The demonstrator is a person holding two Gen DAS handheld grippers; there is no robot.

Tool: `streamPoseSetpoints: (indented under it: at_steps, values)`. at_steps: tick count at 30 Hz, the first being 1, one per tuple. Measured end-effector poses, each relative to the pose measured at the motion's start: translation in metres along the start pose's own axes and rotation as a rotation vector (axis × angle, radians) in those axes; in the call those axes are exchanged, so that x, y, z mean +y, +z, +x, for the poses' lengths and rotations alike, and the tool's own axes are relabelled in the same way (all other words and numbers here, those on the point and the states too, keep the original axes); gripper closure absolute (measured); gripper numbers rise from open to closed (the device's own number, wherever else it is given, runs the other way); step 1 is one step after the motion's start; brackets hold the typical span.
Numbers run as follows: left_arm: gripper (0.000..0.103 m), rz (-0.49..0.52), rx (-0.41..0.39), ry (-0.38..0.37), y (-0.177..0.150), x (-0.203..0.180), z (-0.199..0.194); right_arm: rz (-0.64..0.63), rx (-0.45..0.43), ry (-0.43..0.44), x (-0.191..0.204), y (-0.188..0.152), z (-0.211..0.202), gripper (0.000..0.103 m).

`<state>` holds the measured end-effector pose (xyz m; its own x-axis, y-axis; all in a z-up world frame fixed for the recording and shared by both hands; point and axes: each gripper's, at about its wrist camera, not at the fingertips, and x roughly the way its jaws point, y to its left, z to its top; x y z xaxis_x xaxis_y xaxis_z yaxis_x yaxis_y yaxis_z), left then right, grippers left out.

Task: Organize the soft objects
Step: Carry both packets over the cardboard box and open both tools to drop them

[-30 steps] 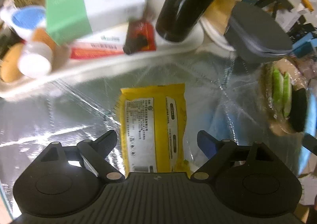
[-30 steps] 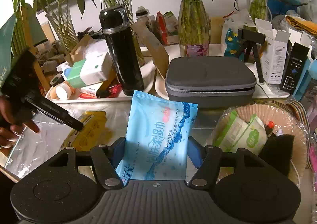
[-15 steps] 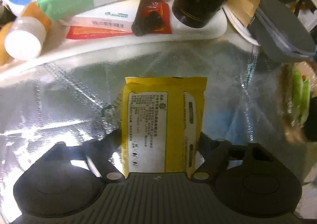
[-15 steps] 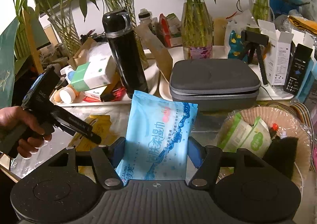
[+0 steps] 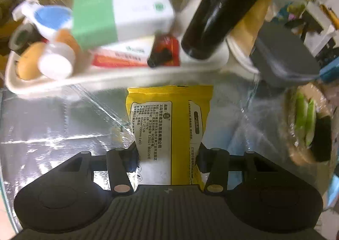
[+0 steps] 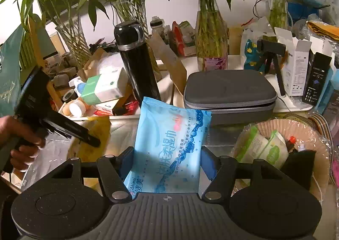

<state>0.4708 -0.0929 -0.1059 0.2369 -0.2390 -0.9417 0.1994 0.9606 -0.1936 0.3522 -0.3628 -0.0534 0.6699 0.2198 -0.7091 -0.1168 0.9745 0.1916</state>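
Note:
My left gripper (image 5: pixel 167 151) is shut on a yellow wipes pack (image 5: pixel 169 117), label side up, held just above the shiny foil-covered table (image 5: pixel 53 129). In the right wrist view the left gripper (image 6: pixel 93 142) is at the left, held by a hand, with the yellow pack (image 6: pixel 99 127) under it. My right gripper (image 6: pixel 167 155) is shut on a blue wipes pack (image 6: pixel 171 144), held upright above the table. A round paper-lined basket (image 6: pixel 317 140) at the right holds green-white wipes packs (image 6: pixel 262 146) and a black item; the basket also shows in the left wrist view (image 5: pixel 292 146).
A white tray (image 5: pixel 118 76) behind holds boxes, bottles and a tall black flask (image 6: pixel 135 66). A grey zip case (image 6: pixel 228 91) sits on a second tray. Glass vases with bamboo (image 6: pixel 209 47) and boxes (image 6: pixel 296 68) line the back.
My left gripper moved down over the yellow pack, closed on it and lifted it slightly. My right gripper kept holding the blue pack almost still.

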Motion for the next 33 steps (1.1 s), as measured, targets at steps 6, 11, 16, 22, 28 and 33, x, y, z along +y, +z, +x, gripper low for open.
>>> streamPoseSetpoints:
  at_steps: [6,11,16,22,28,33]
  values:
    - [0.054,0.001,-0.083,0.012,-0.011,-0.003,-0.051,-0.067,-0.003,0.005,0.01,-0.001,-0.014,0.035]
    - [0.054,0.005,-0.142,0.01,-0.02,-0.008,-0.082,-0.103,-0.005,0.025,0.023,-0.002,-0.032,0.035]
    - [0.054,0.012,-0.186,-0.002,-0.036,-0.013,-0.116,-0.124,-0.011,0.034,0.037,0.0,-0.052,0.035]
    - [0.054,0.027,-0.229,-0.014,-0.064,-0.021,-0.149,-0.146,-0.032,0.049,0.054,-0.002,-0.084,0.035]
    - [0.054,0.038,-0.255,-0.046,-0.093,-0.023,-0.18,-0.174,-0.043,0.071,0.071,-0.008,-0.111,0.035]
    - [0.054,0.035,-0.25,-0.063,-0.118,-0.023,-0.195,-0.181,-0.054,0.082,0.081,-0.014,-0.129,0.035]
